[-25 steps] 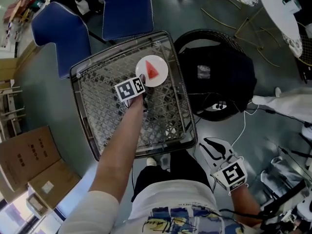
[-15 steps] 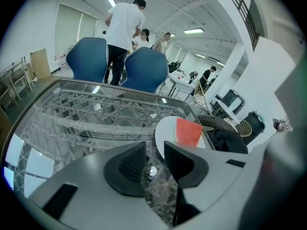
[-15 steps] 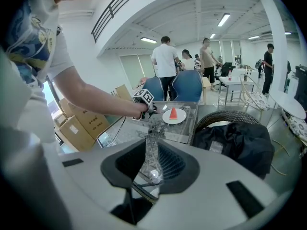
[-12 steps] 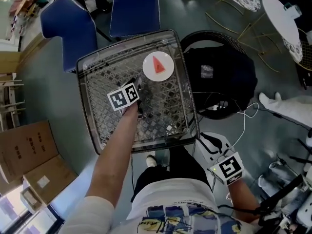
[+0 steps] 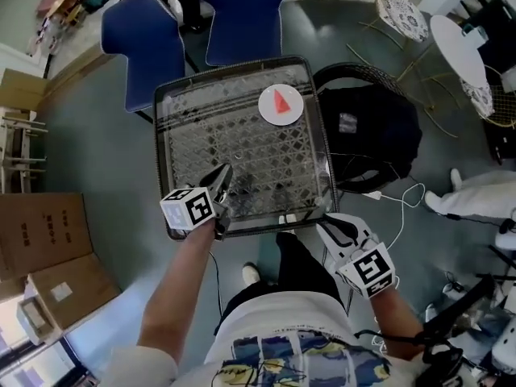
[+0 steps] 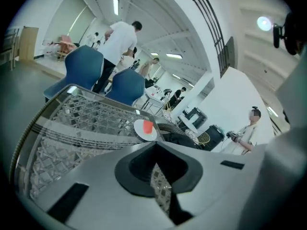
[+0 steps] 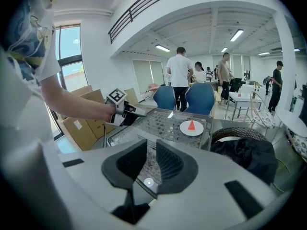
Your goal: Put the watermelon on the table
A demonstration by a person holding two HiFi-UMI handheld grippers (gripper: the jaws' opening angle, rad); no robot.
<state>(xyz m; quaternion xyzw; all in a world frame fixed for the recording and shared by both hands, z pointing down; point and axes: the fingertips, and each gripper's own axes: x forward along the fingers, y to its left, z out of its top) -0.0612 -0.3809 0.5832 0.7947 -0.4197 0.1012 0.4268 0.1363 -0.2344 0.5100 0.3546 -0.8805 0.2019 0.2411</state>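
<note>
A red watermelon wedge (image 5: 280, 101) lies on a small white plate (image 5: 291, 114) near the far right corner of the lattice-topped table (image 5: 234, 139). My left gripper (image 5: 224, 172) hovers over the table's near left part, well short of the plate, shut and holding nothing. In the left gripper view the wedge (image 6: 147, 126) and plate (image 6: 140, 131) show beyond the closed jaws (image 6: 154, 147). My right gripper (image 5: 334, 226) hangs off the table's near right corner, slightly open and empty. The right gripper view shows the wedge (image 7: 191, 125) far ahead of the gripper (image 7: 151, 145) and the left gripper (image 7: 132, 110).
Two blue chairs (image 5: 149, 43) (image 5: 242, 14) stand behind the table. A black bag (image 5: 375, 131) rests on a wicker seat to the right. Cardboard boxes (image 5: 40, 240) sit on the floor at left. A round white table (image 5: 463, 35) is far right. People (image 7: 180, 73) stand behind.
My left gripper has pulled back from the plate toward the table's near left edge, leaving the wedge on the plate. The head view has shifted; the right gripper stays low at right.
</note>
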